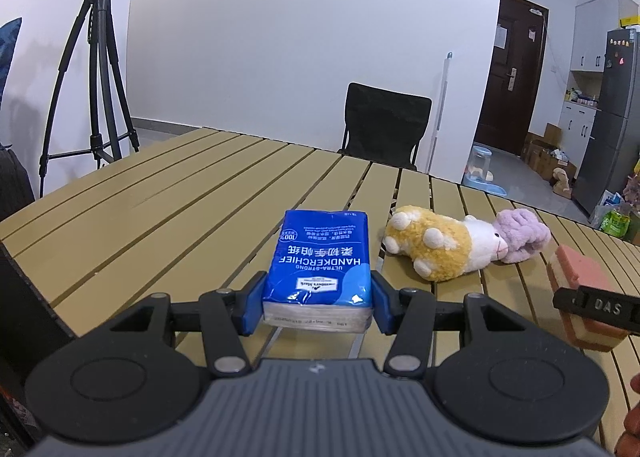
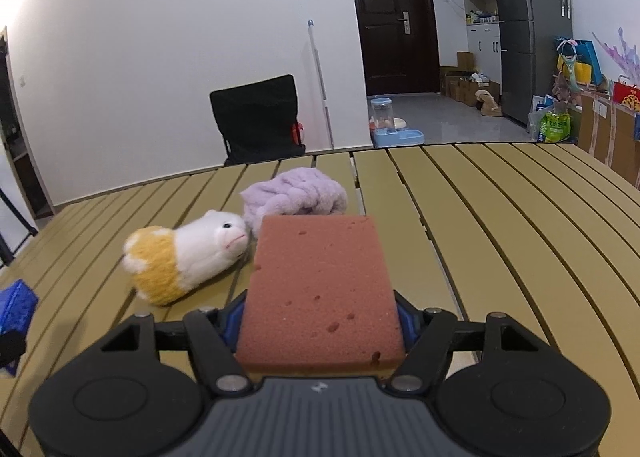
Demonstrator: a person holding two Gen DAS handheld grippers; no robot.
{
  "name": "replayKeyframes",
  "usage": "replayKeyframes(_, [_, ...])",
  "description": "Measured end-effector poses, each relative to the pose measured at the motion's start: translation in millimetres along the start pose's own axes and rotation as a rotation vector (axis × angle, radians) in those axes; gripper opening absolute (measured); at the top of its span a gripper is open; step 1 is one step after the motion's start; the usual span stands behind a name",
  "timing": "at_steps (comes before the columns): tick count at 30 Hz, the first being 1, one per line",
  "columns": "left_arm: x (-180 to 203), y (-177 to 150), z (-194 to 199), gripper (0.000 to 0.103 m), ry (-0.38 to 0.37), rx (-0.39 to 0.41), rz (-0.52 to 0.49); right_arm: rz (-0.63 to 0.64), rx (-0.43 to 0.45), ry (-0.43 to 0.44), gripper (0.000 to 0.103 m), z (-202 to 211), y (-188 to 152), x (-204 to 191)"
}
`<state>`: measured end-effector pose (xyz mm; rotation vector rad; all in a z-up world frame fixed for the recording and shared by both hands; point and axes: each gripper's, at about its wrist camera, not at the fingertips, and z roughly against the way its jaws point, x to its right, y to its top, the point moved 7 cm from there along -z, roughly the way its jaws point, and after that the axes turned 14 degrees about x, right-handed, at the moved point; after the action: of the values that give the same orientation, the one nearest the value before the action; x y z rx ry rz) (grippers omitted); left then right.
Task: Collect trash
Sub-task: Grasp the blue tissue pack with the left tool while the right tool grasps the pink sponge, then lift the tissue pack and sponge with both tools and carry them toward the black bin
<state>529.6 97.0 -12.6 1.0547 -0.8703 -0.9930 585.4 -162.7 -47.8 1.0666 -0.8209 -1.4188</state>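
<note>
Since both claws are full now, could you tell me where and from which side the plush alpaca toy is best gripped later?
Grip the plush alpaca toy across its yellow midsection, coming from above. It lies on its side on the slatted table, head touching the purple cloth; the soft body should squash between the pads, clear of cloth and legs.

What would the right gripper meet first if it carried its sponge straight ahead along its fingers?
Probably the purple towel, bunched just beyond the sponge held by the right gripper; the gap between them is hard to judge.

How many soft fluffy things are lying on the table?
2. The yellow-and-white plush toy lies on the slatted table, and the purple fluffy cloth lies bunched right behind its head. Nothing else fluffy shows.
</note>
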Motion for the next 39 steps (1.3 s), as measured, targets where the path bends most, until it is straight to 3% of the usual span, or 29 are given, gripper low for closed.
replayKeyframes(20, [-15.9,5.3,72.3,0.053,-0.023,0.047,-0.043,0.021,0.045,0.135,0.068,116.3,-32.5,-17.6])
replayKeyframes(39, [-41.3,-37.0,150.6,0.053,-0.071,0.008,-0.033,0.105,0.06,0.208,0.068,203.6,-79.2,-37.0])
